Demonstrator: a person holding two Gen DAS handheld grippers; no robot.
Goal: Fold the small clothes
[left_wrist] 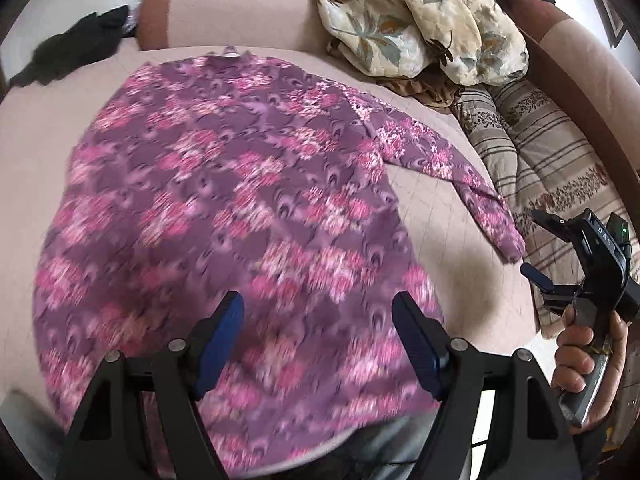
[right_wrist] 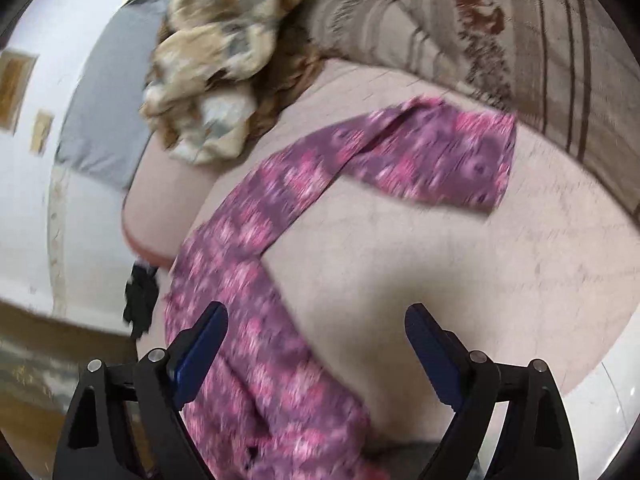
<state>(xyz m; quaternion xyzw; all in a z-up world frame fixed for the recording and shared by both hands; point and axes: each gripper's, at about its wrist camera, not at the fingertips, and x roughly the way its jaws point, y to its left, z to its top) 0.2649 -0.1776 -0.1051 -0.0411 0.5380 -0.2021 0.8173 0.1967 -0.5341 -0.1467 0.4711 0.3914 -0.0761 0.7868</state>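
Sprawling floral purple top (left_wrist: 224, 200), soft, flat

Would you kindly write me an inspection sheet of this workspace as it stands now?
Surface: pale pink quilted bed cover, mostly bare at the right.
Job's things: purple floral long-sleeved top spread flat, one sleeve stretched sideways.
Clutter: crumpled cream leaf-print cloth; striped beige quilt; black garment at the far edge.
Grippers: left gripper open above the top's hem; right gripper open, nothing held.
Cables: nothing seen.
Surroundings: white wall; grey pillow.
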